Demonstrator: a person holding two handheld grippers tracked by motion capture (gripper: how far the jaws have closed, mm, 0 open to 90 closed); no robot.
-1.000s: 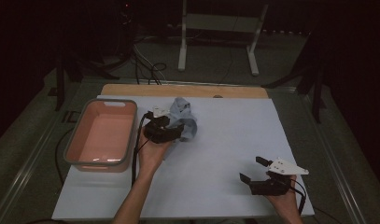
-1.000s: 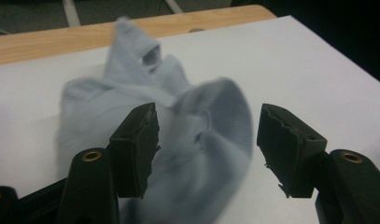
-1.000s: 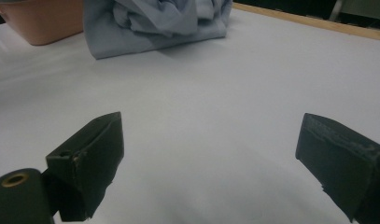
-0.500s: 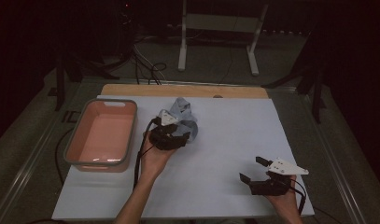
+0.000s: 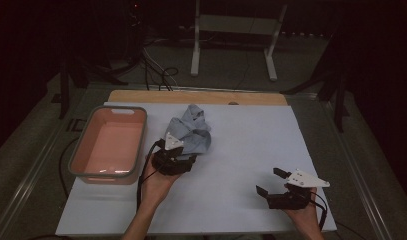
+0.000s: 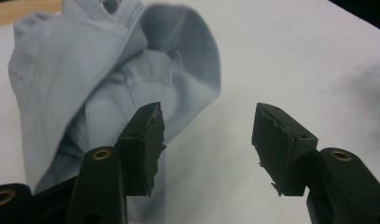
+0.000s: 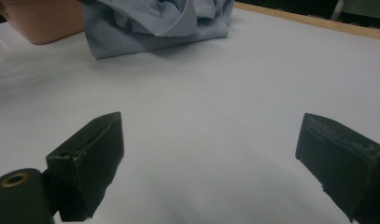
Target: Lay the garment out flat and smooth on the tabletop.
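Note:
A crumpled light-blue cloth lies on the white table cover, a little left of the middle. My left gripper sits just at the cloth's near edge, open, with nothing between its jaws. In the left gripper view the cloth rises ahead and to the left of the left gripper, and its near fold reaches the left jaw. My right gripper rests near the front right of the table, open and empty. In the right gripper view, the right gripper faces bare cover, with the cloth far ahead.
A pink tub with a grey rim stands empty at the table's left side, next to the cloth; the tub's corner appears in the right gripper view. A wooden strip runs along the far edge. Cables and a white stand lie beyond it.
My left gripper has drawn back toward the near edge, from over the cloth to just in front of it. The cloth stays on the table. The right gripper has not moved.

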